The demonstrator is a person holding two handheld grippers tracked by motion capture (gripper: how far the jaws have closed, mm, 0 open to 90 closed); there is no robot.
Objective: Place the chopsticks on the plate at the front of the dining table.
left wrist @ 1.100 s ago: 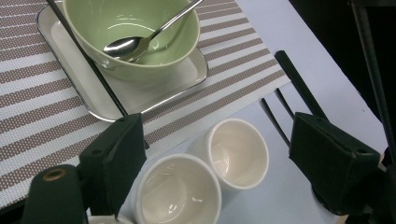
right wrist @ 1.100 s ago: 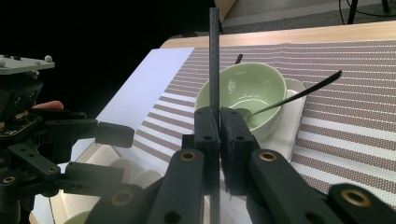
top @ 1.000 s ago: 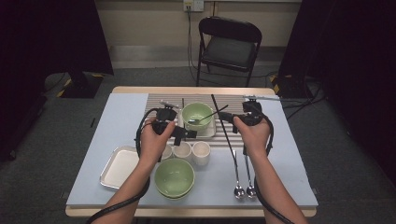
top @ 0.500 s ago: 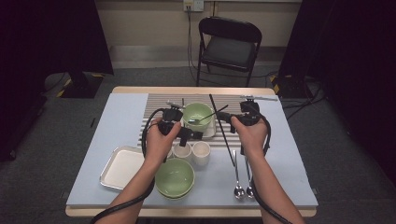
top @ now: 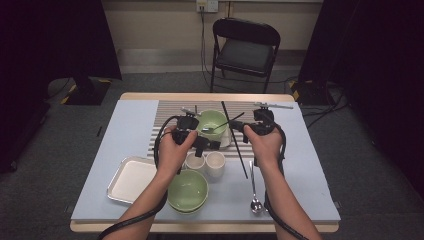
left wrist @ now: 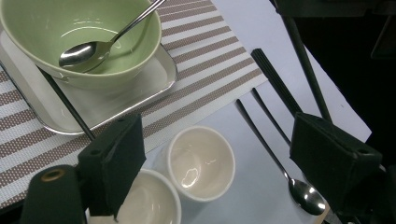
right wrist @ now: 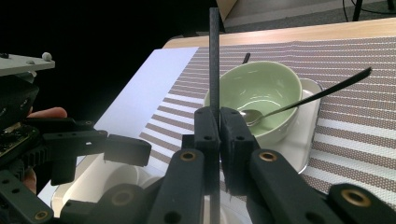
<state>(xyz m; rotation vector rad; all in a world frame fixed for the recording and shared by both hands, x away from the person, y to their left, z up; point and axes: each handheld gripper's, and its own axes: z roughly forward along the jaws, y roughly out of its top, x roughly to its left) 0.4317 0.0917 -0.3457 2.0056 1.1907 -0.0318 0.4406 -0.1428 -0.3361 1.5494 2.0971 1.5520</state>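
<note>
the right gripper [right wrist: 218, 135] pinches a black chopstick [right wrist: 214, 60] upright; the left gripper [left wrist: 215, 154], spread, hovers over two white cups [left wrist: 201, 161], at 6 o'clock of the green bowl [left wrist: 84, 28].

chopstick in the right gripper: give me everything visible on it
The chopstick is a thin, straight, matt black rod that looks like plastic or carbon. The right gripper is shut on it partway along, jaws pressed against both sides. In the high view it slants across the striped mat, beside the green bowl.
</note>
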